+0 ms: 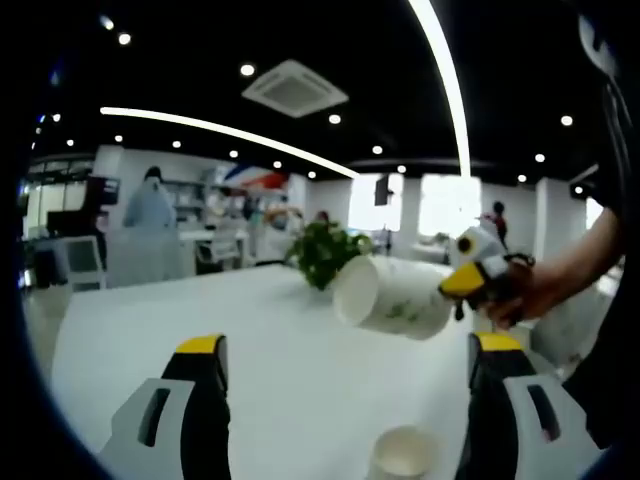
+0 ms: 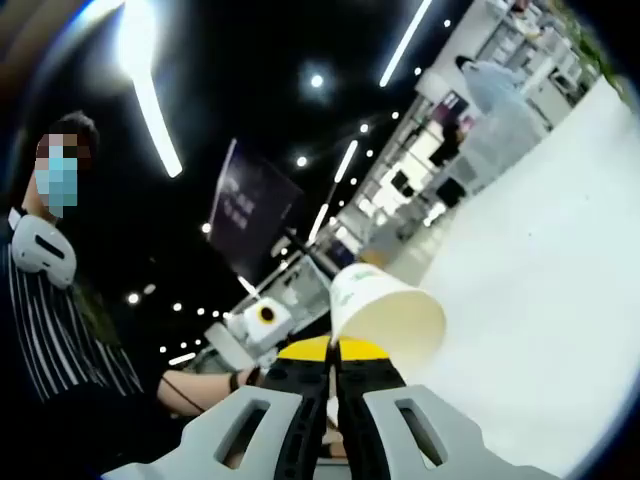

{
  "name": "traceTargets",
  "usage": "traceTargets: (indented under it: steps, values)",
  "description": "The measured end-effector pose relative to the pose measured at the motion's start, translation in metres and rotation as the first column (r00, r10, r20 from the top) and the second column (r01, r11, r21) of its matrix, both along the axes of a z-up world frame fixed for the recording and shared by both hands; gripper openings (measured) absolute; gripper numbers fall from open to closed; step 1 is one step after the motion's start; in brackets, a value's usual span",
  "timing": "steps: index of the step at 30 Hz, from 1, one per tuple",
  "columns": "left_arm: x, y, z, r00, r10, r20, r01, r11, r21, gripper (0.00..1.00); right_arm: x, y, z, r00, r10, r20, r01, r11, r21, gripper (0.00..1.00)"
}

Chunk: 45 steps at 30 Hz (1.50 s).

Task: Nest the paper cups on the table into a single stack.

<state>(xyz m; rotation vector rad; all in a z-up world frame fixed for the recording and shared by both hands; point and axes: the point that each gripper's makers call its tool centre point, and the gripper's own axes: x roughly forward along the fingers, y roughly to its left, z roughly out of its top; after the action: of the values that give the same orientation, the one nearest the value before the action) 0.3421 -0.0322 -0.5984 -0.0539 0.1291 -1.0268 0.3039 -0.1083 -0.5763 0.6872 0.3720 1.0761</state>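
Mid-transfer, by the look of it: one paper cup [image 1: 393, 295] lifted off the bench [image 1: 280, 360] and carried on its side, mouth turned toward the left, clamped by the right tongs [image 1: 462, 283] at its base end. From the right gripper view, right tongs [image 2: 335, 350] pressed together with the cup [image 2: 385, 312] pinched at the yellow tips, apparently by its wall or rim, exact contact hard to tell. Left tongs [image 1: 350, 350] spread wide, holding nothing, hovering above a second cup [image 1: 404, 452] standing upright at the near edge, mouth open upward.

Next move likely calls for tipping the carried cup upright, base down, lining it up over the standing cup and lowering it in; possibly steadying the lower cup with the left tongs.

Cups tapered, thin white paper with faint green print, rolled rim, light and easily crushed. Bench smooth, glossy white.
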Motion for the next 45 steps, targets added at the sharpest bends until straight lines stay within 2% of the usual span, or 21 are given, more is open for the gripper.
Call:
traceTargets:
  steps: [6,9,11,14,18,25,28,29,31,33,37,38,41,44,45]
  values:
    - [-0.001,0.001,-0.001,1.0,0.002,0.006,-0.002,1.0,0.005,0.98,0.006,0.0,0.007,0.998,0.043,0.036,-0.038,0.992,-0.123,0.0]
    - [0.0,0.003,-0.001,1.0,0.009,0.007,-0.009,1.0,0.005,0.98,0.008,0.0,0.01,0.995,0.078,0.059,-0.064,0.975,-0.212,0.0]
    - [0.0,0.005,-0.002,1.0,0.015,-0.002,-0.015,1.0,0.003,0.98,0.009,0.001,0.017,0.995,0.087,0.05,-0.074,0.974,-0.215,0.0]
    - [-0.001,0.007,-0.005,1.0,0.022,-0.006,-0.021,1.0,0.009,0.98,0.012,-0.003,0.024,0.993,0.105,0.06,-0.082,0.951,-0.297,0.0]
    - [-0.003,0.008,-0.008,1.0,0.028,-0.014,-0.028,1.0,0.007,0.98,0.009,0.0,0.033,0.989,0.144,0.033,-0.124,0.927,-0.354,0.0]
    - [-0.004,0.01,-0.013,1.0,0.029,-0.013,-0.028,0.999,0.025,0.98,0.013,0.0,0.04,0.98,0.191,0.047,-0.148,0.874,-0.462,0.0]
    - [-0.004,0.012,-0.013,0.999,0.032,-0.009,-0.032,0.999,0.034,0.98,0.012,-0.001,0.041,0.973,0.223,0.052,-0.166,0.841,-0.515,0.0]
    - [-0.003,0.013,-0.013,0.999,0.034,-0.01,-0.033,0.999,0.033,0.98,0.012,-0.001,0.041,0.97,0.238,0.051,-0.173,0.821,-0.544,0.0]
    - [-0.003,0.015,-0.013,0.999,0.038,-0.008,-0.038,0.999,0.032,0.98,0.012,0.0,0.043,0.965,0.255,0.055,-0.18,0.804,-0.567,0.0]
    - [-0.002,0.017,-0.013,0.999,0.044,-0.009,-0.043,0.999,0.032,0.98,0.011,0.002,0.044,0.962,0.269,0.049,-0.193,0.796,-0.573,0.0]
    - [0.0,0.021,-0.014,0.999,0.054,-0.004,-0.054,0.998,0.04,0.98,0.008,0.002,0.042,0.943,0.329,0.044,-0.221,0.723,-0.655,0.0]
    - [0.0,0.021,-0.014,0.998,0.056,-0.001,-0.056,0.998,0.042,0.98,0.008,0.003,0.042,0.939,0.34,0.045,-0.225,0.711,-0.666,0.0]
    - [0.001,0.024,-0.014,0.998,0.061,0.002,-0.061,0.997,0.044,0.98,0.005,0.007,0.044,0.932,0.362,0.033,-0.246,0.694,-0.676,0.0]
    - [0.003,0.026,-0.016,0.998,0.07,0.0,-0.07,0.997,0.045,0.98,0.002,0.008,0.041,0.913,0.407,0.02,-0.267,0.633,-0.727,0.0]
    - [0.003,0.026,-0.016,0.997,0.073,0.001,-0.073,0.996,0.048,0.98,0.001,0.009,0.041,0.909,0.417,0.015,-0.273,0.62,-0.736,0.0]
